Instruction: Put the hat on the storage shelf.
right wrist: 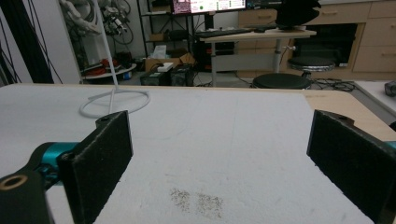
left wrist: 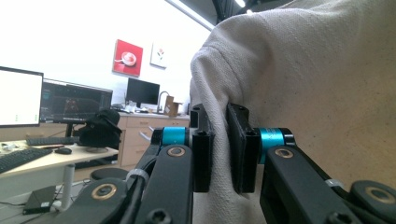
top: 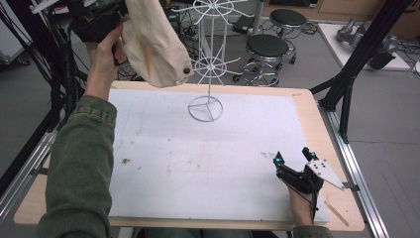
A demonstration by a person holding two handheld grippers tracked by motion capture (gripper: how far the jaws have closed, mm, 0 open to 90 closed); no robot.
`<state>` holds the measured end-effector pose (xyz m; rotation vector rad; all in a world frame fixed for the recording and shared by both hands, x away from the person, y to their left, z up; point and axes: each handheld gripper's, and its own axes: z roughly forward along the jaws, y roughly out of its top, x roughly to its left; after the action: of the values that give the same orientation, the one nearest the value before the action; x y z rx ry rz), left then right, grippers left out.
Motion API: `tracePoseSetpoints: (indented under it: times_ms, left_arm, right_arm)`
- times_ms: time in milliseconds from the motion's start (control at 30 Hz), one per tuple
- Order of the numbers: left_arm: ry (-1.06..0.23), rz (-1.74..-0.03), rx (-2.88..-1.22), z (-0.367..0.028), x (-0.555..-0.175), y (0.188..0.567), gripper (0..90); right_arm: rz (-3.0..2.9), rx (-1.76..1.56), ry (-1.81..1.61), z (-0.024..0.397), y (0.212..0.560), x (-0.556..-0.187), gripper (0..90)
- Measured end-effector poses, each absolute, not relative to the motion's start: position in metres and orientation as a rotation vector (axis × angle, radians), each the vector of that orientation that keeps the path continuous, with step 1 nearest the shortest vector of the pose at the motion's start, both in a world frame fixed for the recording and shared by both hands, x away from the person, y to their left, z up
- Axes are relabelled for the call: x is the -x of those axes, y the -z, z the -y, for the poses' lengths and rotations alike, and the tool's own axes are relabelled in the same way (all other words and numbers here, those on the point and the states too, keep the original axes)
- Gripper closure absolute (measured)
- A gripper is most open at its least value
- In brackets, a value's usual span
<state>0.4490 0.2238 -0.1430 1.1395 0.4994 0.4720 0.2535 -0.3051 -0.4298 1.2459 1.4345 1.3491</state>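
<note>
At the far left of the high view, the left gripper (top: pixel 106 20) is raised above the table's back corner by a hand (top: pixel 104 59) in an olive, coarse-woven sleeve (top: pixel 79 163). In the left gripper view its black, block-shaped jaws are closed on a fold of the cream cap (left wrist: pixel 299 93), whose cloth is a heavy canvas weave with a stitched edge; the cap (top: pixel 156 42) hangs in the air, domed and soft, with a dark button at its lower end, just left of the white wire stand (top: pixel 210 64). The stand is made of thin wire, with a ring base (top: pixel 205 108) set on the white, slightly scuffed foam mat (top: pixel 208 153), which covers the pale wooden table (top: pixel 317 114). At the right, the right gripper (top: pixel 293 158) is rested low on the mat's near edge; its flat, rough-faced pads (right wrist: pixel 100 163) are spread wide apart with nothing between them.
</note>
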Motion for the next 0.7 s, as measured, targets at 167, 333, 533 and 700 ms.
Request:
tracePoseSetpoints:
  times_ms: [167,333,533,700]
  left_arm:
    - [-0.470,-0.514,-1.133,-0.220,-0.460,0.137,80.7]
    - [-0.454,-0.558,-1.105,-0.218,-0.475,0.137,80.7]
    - [-0.432,-0.650,-1.056,-0.210,-0.489,0.140,80.7]
    - [-0.480,-0.718,-1.094,-0.202,-0.495,0.140,80.7]
  right_arm:
    - [-1.442,-1.244,-1.345,0.305,0.430,-0.253,5.9]
    - [-1.452,-1.241,-1.349,0.305,0.429,-0.252,5.9]
    - [-1.457,-1.243,-1.356,0.304,0.429,-0.252,5.9]
    - [-1.454,-1.240,-1.360,0.304,0.429,-0.251,5.9]
